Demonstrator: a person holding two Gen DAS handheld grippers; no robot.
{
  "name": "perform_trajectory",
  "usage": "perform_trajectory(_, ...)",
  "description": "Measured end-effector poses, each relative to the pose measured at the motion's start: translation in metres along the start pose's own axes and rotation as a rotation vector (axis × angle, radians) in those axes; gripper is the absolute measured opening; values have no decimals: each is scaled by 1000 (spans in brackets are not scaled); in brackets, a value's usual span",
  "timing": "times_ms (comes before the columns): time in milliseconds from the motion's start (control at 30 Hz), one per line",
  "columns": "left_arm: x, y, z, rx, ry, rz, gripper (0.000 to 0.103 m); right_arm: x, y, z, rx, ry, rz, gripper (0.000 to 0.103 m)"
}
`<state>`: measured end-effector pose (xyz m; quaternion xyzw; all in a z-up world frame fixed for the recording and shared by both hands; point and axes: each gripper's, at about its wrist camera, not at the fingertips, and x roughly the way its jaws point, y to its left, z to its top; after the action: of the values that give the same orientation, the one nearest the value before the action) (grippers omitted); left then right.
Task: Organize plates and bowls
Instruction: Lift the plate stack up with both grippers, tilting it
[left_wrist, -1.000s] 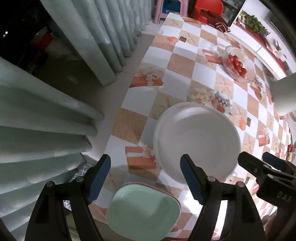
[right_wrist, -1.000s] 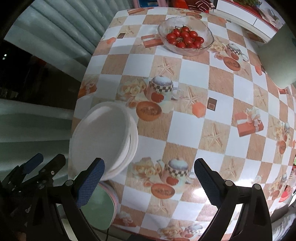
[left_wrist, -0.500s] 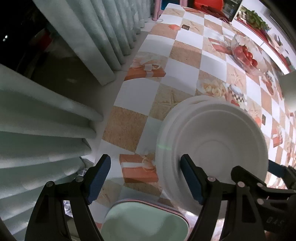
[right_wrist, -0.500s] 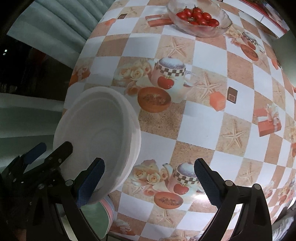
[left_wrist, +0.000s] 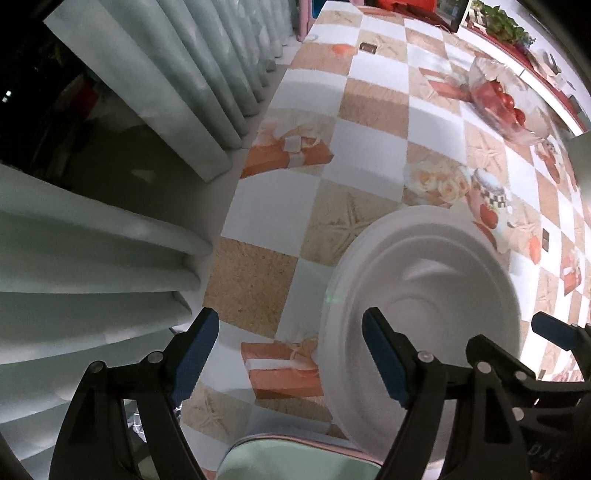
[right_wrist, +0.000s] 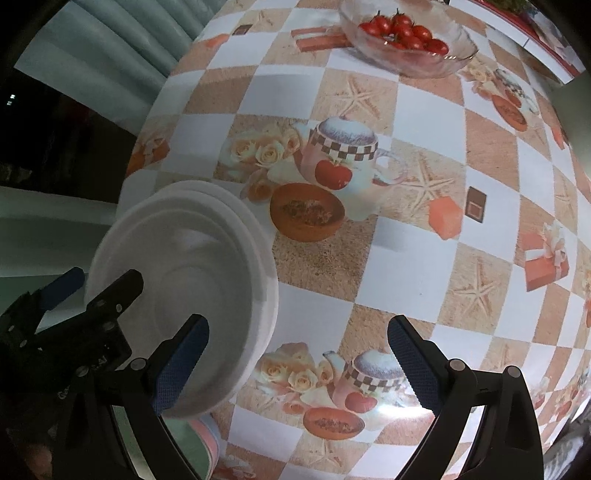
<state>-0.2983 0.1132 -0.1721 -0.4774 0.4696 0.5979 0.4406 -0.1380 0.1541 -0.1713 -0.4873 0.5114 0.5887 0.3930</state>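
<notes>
Nearest, my left gripper (left_wrist: 290, 354) is opening, jaws wide and holding nothing, one blue pad over the rim of the stack of round white plates (left_wrist: 424, 295) and the other over the checkered tablecloth (left_wrist: 373, 147). Beside it my right gripper (right_wrist: 297, 360) also stands wide apart and empty, its left pad over that stack. Farther off sits the clear glass bowl of cherry tomatoes (right_wrist: 406, 37).

white plates (left_wrist: 424, 295) | stacked, upright | table edge; mint square plate (left_wrist: 295, 461) | just beside
</notes>
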Motion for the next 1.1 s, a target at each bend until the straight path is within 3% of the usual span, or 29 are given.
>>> perform_trajectory(367, 18, 4, 8, 46, -4, -44, 86, 35, 2, 10, 8, 44, 44, 98)
perform_trajectory(400, 18, 5, 8, 53, 1, -56, 86, 39, -1, 11, 19, 66, 49, 103)
perform_trajectory(700, 13, 6, -3, 120, 38, -107, 82, 51, 3, 10, -3, 107, 13, 103)
perform_trajectory(867, 15, 2, -3, 142, 59, -124, 82, 39, 7, -4, -73, 67, 13, 103)
perform_trajectory(933, 18, -1, 1, 151, 66, -135, 82, 41, 7, -5, -65, 75, 26, 95)
perform_trajectory(1000, 18, -3, 1, 154, 65, -136, 80, 44, 6, -5, -40, 85, 81, 78)
perform_trajectory(1067, 17, -5, 2, 160, 70, -160, 71, 45, 8, -5, -35, 90, 108, 70)
perform_trajectory(1100, 15, -7, 2, 164, 73, -178, 61, 45, 11, -4, -41, 91, 117, 60)
